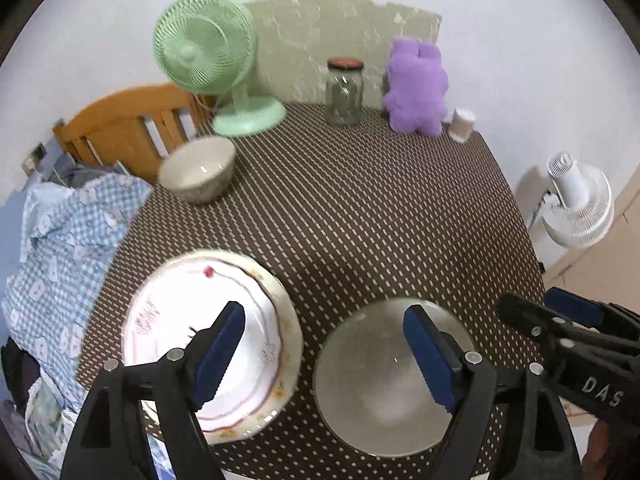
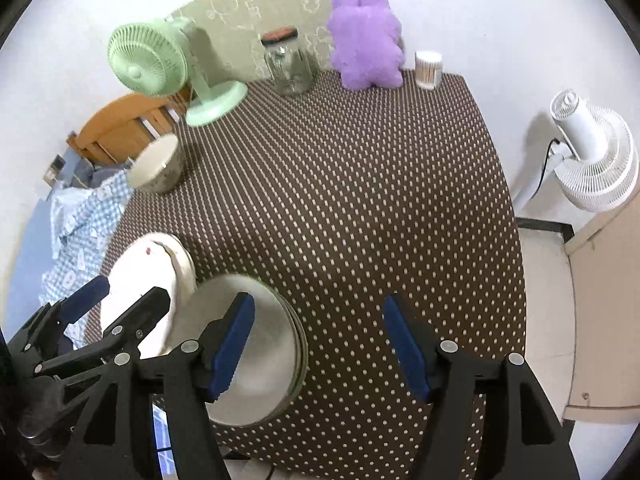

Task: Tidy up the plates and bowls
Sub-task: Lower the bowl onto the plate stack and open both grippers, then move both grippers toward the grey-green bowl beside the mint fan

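A white plate with a red line pattern lies on a flowered plate (image 1: 288, 344) at the table's near left; the pair also shows in the right wrist view (image 2: 132, 280). A grey shallow bowl (image 1: 372, 392) sits to their right, near the front edge, also in the right wrist view (image 2: 264, 364). A cream bowl (image 1: 198, 170) stands at the far left edge, also in the right wrist view (image 2: 156, 164). My left gripper (image 1: 324, 352) is open and empty above the gap between plates and grey bowl. My right gripper (image 2: 318, 344) is open and empty, over the grey bowl's right side.
On the brown dotted tablecloth (image 1: 360, 208) stand a green fan (image 1: 208, 60), a glass jar (image 1: 344, 92), a purple plush toy (image 1: 416, 88) and a small container (image 1: 462, 124) along the back. A wooden chair (image 1: 120, 128) and blue checked cloth (image 1: 64, 248) are left; a white fan (image 2: 592, 152) right.
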A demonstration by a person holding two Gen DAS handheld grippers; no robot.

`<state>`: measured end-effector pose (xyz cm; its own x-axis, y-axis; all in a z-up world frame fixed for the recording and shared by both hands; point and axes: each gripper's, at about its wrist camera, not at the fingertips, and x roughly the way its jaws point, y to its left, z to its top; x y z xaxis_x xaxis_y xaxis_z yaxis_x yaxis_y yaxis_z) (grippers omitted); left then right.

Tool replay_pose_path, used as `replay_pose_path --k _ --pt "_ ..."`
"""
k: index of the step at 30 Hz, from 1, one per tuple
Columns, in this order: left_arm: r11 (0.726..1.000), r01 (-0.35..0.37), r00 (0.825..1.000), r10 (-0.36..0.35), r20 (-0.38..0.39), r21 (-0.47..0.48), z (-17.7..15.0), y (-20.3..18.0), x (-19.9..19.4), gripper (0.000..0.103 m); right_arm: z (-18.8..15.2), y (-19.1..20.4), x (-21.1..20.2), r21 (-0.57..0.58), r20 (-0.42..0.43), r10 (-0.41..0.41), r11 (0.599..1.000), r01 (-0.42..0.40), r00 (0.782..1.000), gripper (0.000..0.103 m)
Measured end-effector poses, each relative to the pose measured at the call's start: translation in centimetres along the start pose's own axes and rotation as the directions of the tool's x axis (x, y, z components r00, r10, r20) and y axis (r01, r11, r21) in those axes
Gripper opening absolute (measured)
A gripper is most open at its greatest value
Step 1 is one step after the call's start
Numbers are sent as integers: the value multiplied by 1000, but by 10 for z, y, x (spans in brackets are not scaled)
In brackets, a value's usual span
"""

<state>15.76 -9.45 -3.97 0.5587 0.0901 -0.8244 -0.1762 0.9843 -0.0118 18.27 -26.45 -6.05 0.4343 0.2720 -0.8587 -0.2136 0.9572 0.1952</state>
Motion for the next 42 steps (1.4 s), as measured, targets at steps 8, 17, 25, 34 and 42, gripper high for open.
replay_pose_path --k 8,17,25,34,42 --pt "999 26 999 -25 46 -29 16 15 -11 86 14 17 -19 3 71 -33 999 33 997 70" --pt "999 45 998 -45 47 -7 35 49 -7 88 31 51 -13 63 95 -108 993 103 990 70" --pt "999 47 997 -48 55 15 62 101 2 88 47 99 1 112 96 -167 981 156 981 70" --pt "999 50 997 -51 56 21 86 164 23 89 71 161 22 135 121 -189 976 173 974 70" --pt "998 53 997 -55 59 41 110 206 46 90 100 215 46 135 136 -198 974 180 971 70"
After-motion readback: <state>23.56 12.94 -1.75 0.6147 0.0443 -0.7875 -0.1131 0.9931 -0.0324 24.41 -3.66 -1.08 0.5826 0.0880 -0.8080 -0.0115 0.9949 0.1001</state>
